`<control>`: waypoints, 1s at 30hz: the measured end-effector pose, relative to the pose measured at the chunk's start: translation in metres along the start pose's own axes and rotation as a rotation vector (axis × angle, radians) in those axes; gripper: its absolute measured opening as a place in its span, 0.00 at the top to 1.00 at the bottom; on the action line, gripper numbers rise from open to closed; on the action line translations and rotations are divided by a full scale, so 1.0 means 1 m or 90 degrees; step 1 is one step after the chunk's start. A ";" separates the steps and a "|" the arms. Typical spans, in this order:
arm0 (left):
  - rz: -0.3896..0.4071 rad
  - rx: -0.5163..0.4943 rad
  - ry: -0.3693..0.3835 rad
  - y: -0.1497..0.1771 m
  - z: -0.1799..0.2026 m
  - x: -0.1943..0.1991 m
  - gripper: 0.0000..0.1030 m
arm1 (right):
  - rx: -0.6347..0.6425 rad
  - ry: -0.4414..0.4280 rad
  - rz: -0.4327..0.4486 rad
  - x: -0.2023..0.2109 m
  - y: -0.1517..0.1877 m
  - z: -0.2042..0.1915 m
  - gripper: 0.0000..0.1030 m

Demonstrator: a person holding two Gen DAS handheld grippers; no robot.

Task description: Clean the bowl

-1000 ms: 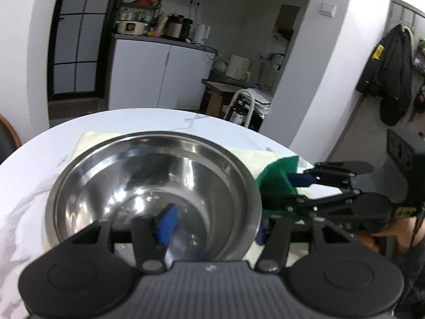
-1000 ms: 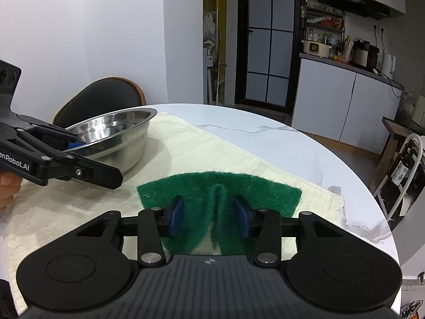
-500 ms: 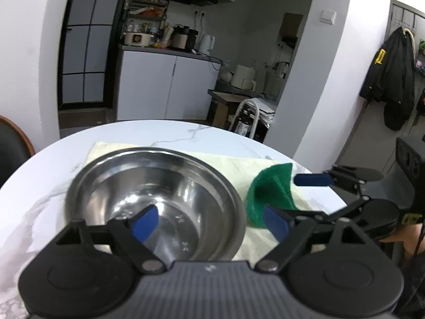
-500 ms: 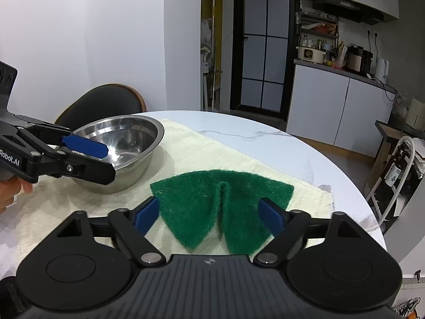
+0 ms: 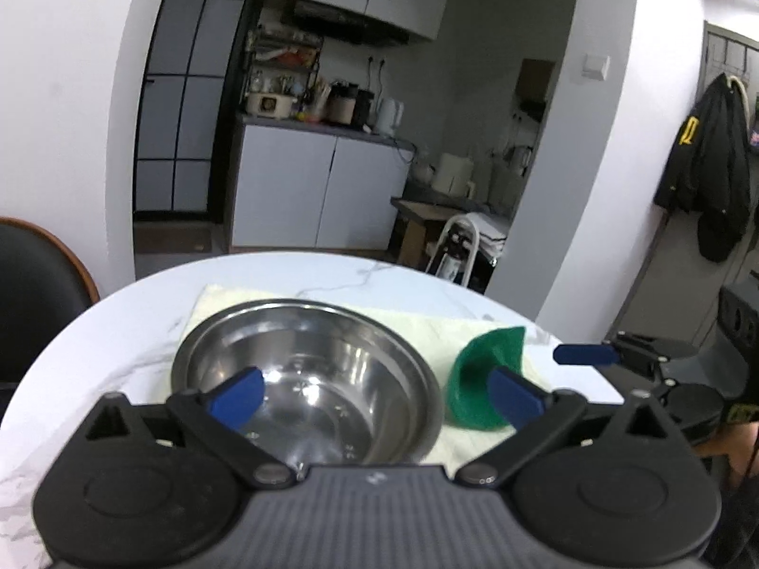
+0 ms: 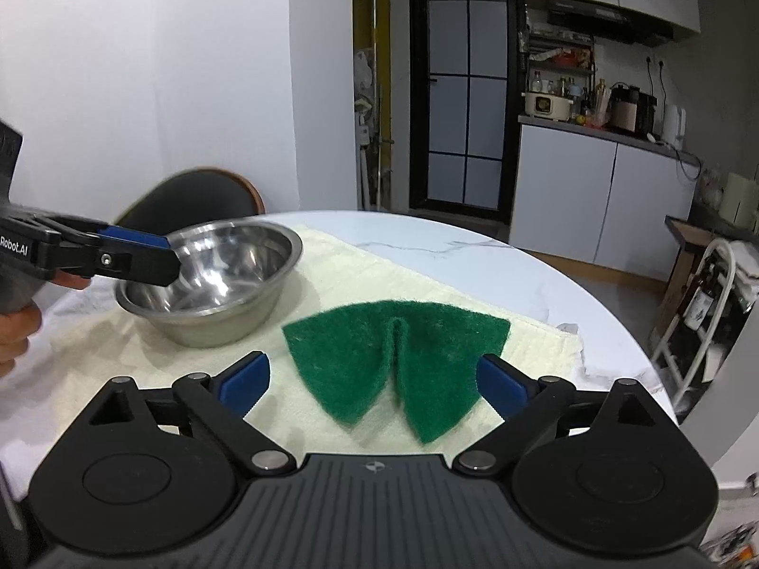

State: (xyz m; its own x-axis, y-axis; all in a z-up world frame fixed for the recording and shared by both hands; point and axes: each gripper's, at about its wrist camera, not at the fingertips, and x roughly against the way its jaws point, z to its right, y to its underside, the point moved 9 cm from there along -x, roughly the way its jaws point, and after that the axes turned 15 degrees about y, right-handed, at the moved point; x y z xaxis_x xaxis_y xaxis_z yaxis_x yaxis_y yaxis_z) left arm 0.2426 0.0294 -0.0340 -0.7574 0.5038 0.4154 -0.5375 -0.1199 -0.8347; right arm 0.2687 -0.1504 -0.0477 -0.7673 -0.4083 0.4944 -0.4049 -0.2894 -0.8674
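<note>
Left wrist view: we see the steel bowl (image 5: pixel 308 370) standing upright on a cream cloth (image 5: pixel 427 332) spread over the round marble table (image 5: pixel 118 327); our left gripper (image 5: pixel 374 393) hangs just short of it with its jaws opening wide, its blue pads (image 5: pixel 235 396) pressing on nothing; the bowl lies partly between them, untouched. Just beside the bowl, on the same cloth, the green scouring pad (image 6: pixel 398 355) lies pinched into a fold down its middle; our right gripper (image 6: pixel 374 381) hovers before it, its jaws likewise opening, the pad between the fingers but free of them. A dark chair (image 6: pixel 189 201) stands behind the table; white kitchen cabinets (image 6: pixel 593 189) line the far wall.
</note>
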 end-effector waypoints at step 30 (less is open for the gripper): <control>0.029 -0.068 -0.028 0.019 0.015 0.019 0.00 | 0.042 -0.008 -0.024 0.011 0.019 -0.008 0.00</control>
State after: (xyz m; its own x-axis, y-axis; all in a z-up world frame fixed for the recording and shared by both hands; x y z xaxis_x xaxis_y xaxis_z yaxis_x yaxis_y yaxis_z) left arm 0.2122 0.0240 -0.0367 -0.7965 0.4622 0.3898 -0.4614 -0.0481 -0.8859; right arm 0.2485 -0.1538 -0.0588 -0.7456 -0.4062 0.5283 -0.3997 -0.3617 -0.8423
